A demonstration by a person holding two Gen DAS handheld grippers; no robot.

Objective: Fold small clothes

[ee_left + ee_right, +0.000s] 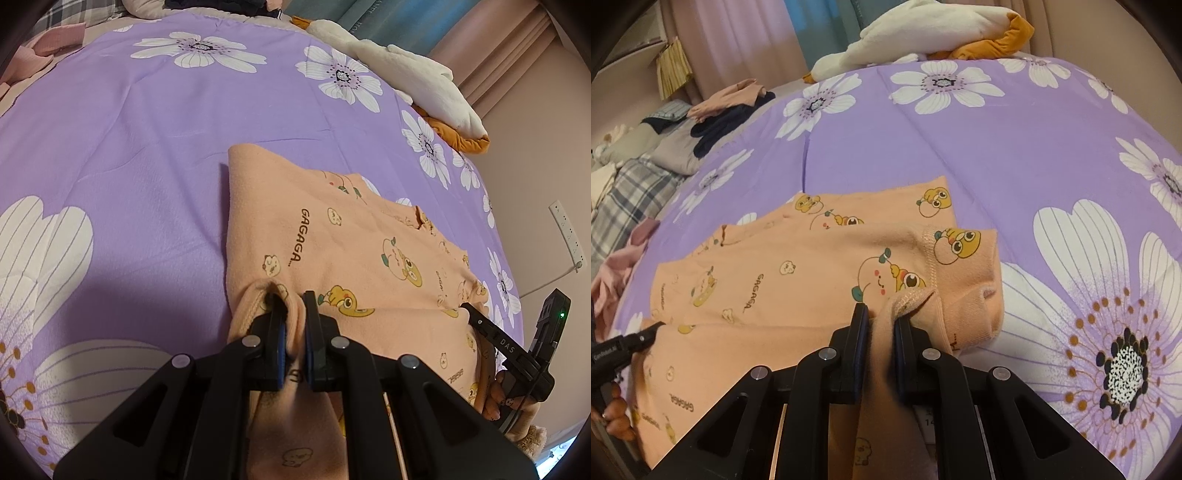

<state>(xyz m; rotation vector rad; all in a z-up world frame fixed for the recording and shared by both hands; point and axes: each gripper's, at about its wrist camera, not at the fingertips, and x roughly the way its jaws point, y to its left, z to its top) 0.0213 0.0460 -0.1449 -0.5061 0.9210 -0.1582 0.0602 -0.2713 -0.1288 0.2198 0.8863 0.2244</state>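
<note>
On the bed's purple flowered cover [147, 129] lies a peach printed garment [332, 251], partly folded, toward the near edge. The left tongs [293, 306] are closed tight on a bunched fold at its left side. The right tongs [881, 317] pinch a raised fold beside the ribbed cuff in the same way, though what part of the garment that is seems unclear. A white plush toy [923, 29] rests at the far edge
</note>
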